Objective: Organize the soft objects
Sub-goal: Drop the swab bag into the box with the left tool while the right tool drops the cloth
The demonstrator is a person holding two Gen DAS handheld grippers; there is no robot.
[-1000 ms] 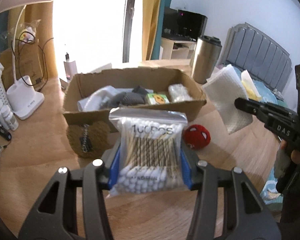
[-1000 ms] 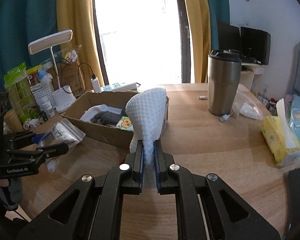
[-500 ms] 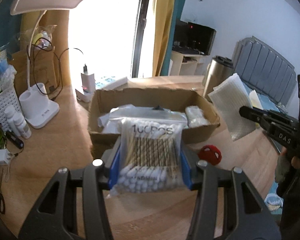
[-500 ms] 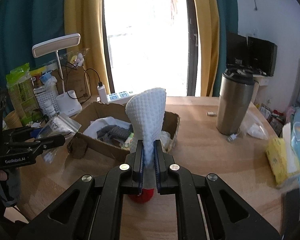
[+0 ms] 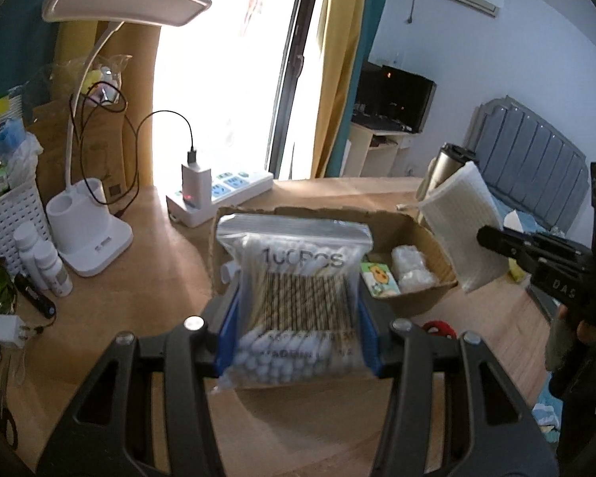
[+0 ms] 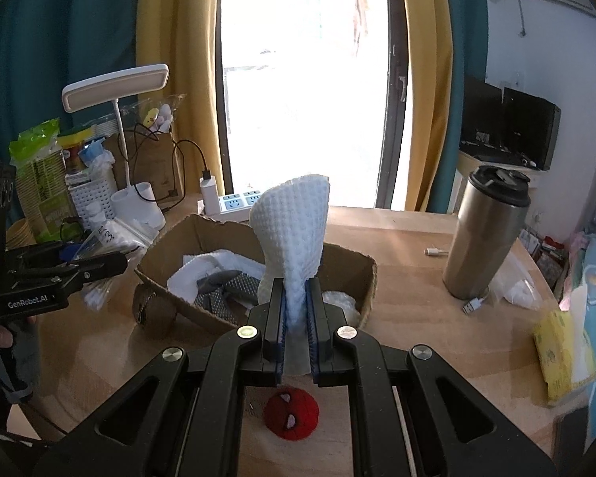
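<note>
Right, we've got both tools loaded. Our left tool [image 5: 298,314] is clamped on a clear zip bag of cotton swabs [image 5: 296,298], squeezed from both sides, with the seal strip up top and the swab sticks running upright between the jaws. Our right tool [image 6: 296,318] is pinched tight on a white waffle-textured cloth [image 6: 292,234], which stands up out of the jaws like a cone, long axis vertical and leaning a touch right.

What matters now is where the open brown cardboard box [image 5: 413,226] lies. It sits on the wooden desk [image 5: 171,262] straight ahead of both tools, long side running left to right across the left view. From the left wrist, the swab bag hangs in front of the box's near wall, lined up with its left half. From the right wrist, the cloth stands over the near edge of the box [image 6: 353,262], and it looks the closer load to drop in.

Inside we already see white and grey fabric [image 6: 222,274]. A small red knitted spider-face ball [image 6: 292,413] is still out on the desk, beneath the right tool, near the box.

We'd carry both loads forward and release low.
</note>
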